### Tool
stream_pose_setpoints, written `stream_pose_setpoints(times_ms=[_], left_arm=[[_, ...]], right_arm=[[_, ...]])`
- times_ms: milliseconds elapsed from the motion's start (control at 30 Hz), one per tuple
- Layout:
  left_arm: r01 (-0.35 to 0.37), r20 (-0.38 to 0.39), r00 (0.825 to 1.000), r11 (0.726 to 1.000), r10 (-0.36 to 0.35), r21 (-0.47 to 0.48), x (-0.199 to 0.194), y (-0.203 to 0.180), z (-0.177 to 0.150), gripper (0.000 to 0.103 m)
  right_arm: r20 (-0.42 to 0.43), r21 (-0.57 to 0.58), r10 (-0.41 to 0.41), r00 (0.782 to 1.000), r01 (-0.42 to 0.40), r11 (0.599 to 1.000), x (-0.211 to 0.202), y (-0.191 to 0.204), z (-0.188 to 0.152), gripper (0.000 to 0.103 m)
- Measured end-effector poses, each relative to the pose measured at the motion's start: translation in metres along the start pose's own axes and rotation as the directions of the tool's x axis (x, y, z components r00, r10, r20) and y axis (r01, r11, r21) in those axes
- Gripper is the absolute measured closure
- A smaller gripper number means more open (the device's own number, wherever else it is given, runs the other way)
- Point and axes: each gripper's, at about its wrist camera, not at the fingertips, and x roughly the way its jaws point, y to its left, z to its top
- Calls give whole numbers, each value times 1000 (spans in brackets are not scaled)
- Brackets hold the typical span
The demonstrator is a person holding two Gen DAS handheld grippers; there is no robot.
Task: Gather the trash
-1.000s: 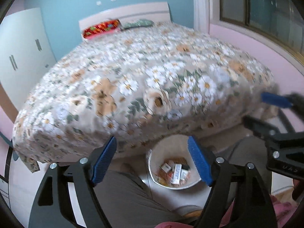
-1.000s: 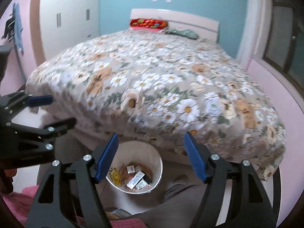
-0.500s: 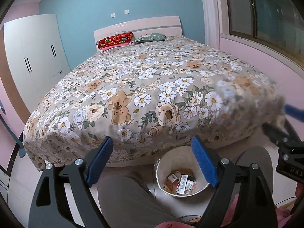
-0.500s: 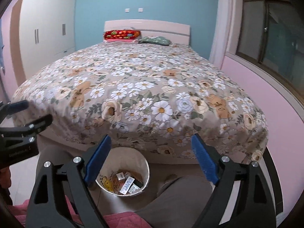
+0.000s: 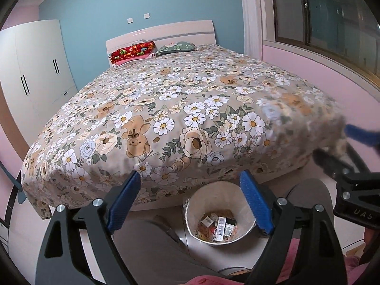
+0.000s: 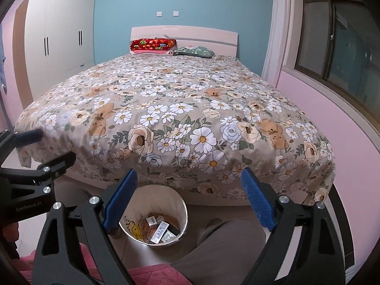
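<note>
Filling blue-walled room: floral bed [image 6: 180, 109]; trash bin [image 6: 182, 216] on floor at its foot.

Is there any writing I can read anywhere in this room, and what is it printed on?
"GenRobot.AI" on the left tool's black body, seen from the right wrist view.
"DAS" on the right tool's black body, cut off by the frame edge.
Packets in the trash bin carry printing too small to read.

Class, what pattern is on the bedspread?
Flowers and little bears on beige bedspread; clearest in the right wrist view.
</note>
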Motion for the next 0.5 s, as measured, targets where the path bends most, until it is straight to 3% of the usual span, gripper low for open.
stream_pose_setpoints(times_ms=[500], left_arm=[[-1, -1, 1000, 1000, 1, -1, 0, 0, -1, 16]], right_arm=[[-7, 1, 11, 1000, -11, 1000, 2, 3, -1, 16]])
